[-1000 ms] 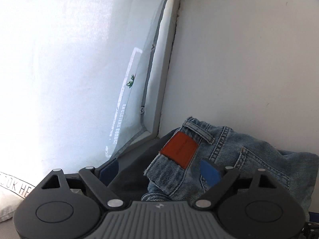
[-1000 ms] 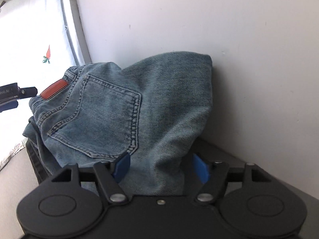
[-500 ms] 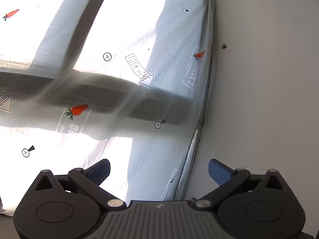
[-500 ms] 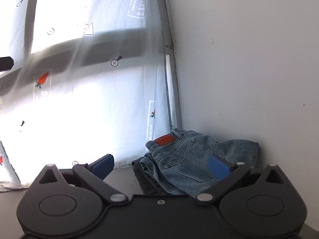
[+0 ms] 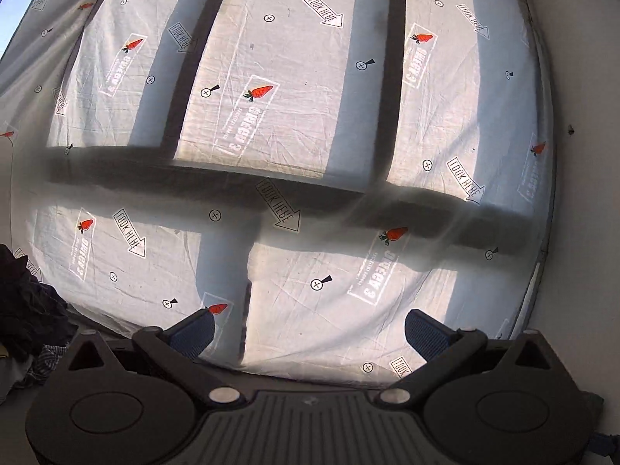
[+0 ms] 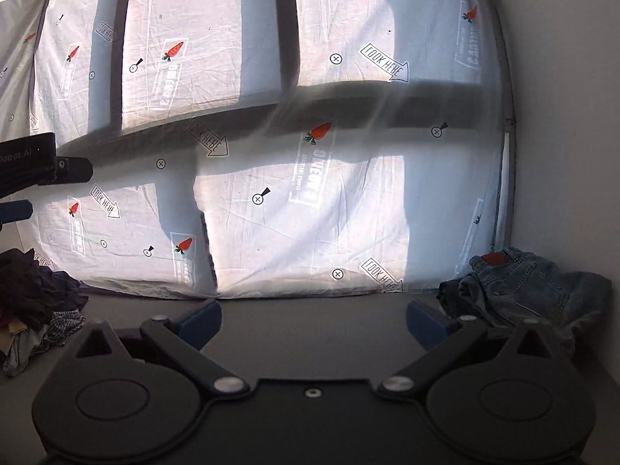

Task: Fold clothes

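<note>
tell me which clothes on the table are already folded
The blue jeans by the right wall, lying flat atop a dark garment; the dark pile at left is crumpled.

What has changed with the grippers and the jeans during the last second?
Both grippers pulled back from the jeans. The left gripper, near the waistband before, now faces the curtain. The right gripper let go of the denim and is open, well away. The jeans stayed folded in the corner by the wall.
</note>
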